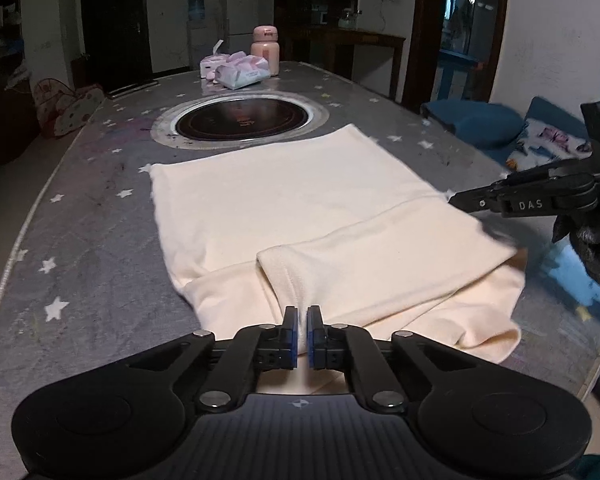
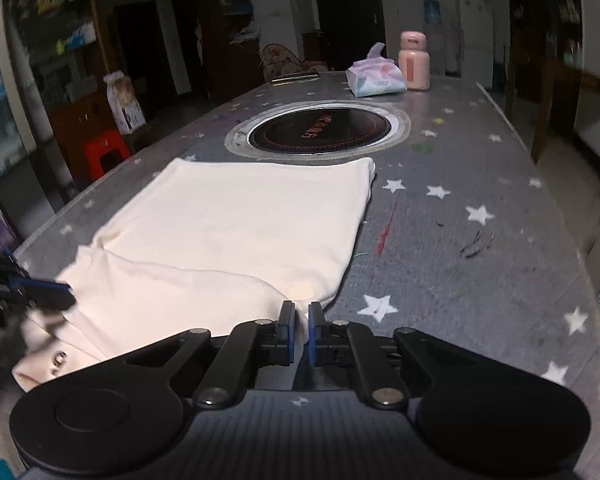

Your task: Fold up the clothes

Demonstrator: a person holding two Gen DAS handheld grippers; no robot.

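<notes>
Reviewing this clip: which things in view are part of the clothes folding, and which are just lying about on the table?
Part of the job:
- cream garment
- left claw, shut on the garment's near edge
- right claw, shut on the garment

Lying about:
- pink bottle
- tissue pack
- round hob set in the table

- left gripper (image 1: 302,314) pinching the near edge of the cream shirt (image 1: 300,208)
- shirt's flat on the starry table (image 1: 80,248)
- right gripper (image 1: 456,200) at the shirt's right edge
</notes>
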